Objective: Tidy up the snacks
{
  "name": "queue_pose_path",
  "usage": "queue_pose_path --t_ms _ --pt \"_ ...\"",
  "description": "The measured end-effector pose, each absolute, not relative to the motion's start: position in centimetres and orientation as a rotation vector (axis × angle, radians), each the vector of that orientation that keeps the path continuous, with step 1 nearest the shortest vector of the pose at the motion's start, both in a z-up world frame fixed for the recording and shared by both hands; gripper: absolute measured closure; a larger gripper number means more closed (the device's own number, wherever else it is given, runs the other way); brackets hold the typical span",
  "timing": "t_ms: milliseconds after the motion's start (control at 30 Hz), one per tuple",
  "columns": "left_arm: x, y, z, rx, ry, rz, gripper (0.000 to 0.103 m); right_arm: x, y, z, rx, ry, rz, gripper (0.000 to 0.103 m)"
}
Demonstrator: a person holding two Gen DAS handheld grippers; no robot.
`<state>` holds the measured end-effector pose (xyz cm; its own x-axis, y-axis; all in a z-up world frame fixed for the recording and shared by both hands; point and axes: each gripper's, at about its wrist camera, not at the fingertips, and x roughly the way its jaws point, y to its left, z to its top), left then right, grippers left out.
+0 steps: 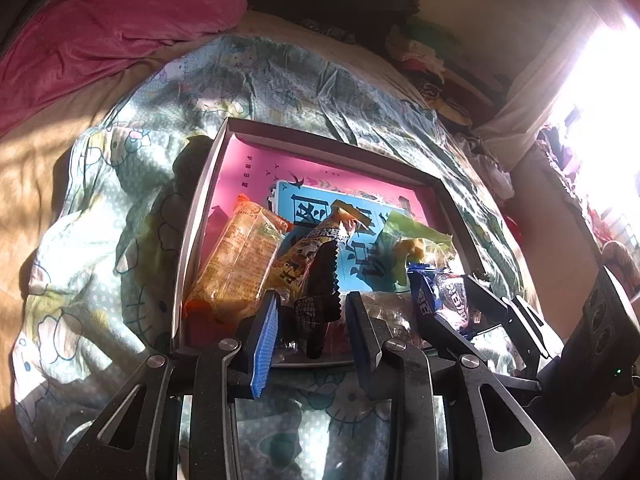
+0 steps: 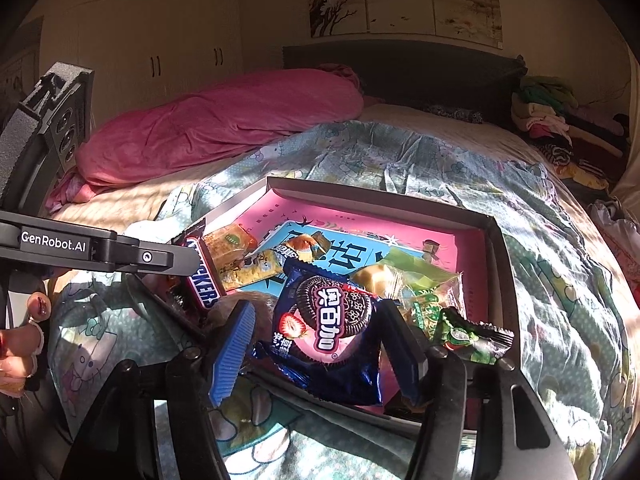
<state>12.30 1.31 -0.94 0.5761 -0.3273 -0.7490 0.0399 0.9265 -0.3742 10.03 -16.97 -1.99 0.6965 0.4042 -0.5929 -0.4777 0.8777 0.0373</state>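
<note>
My left gripper (image 1: 312,320) points down at the near rim of the shallow box (image 1: 320,140), its blue pads slightly apart with the dark Snickers bar (image 1: 320,292) standing between them; I cannot tell whether the pads press on it. My right gripper (image 2: 320,344) is spread around the blue Oreo packet (image 2: 328,320), which lies over the near wall of the box, and its pads sit beside the wrapper with gaps showing. The box rests on a cartoon-print quilt (image 2: 400,152), its grey walls low. Inside, the snacks crowd the near half: an orange cracker pack (image 1: 236,264) by the left wall, a yellow wrapper (image 1: 304,248) just beside it, a green-topped bag (image 2: 420,280) and a small green candy (image 2: 472,336) toward the right. The far half of the pink floor lies bare. Beyond, a pink blanket (image 2: 224,128) lies well apart.
</note>
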Motion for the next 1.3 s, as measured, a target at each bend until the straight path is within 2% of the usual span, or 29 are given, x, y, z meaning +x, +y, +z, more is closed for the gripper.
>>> queue_pose_path --t_ms 1300 --pt "10.4 0.0 -0.8 -0.24 0.946 -0.232 0.066 6.9 -15.6 -1.3 -0.219 0.619 0.581 0.04"
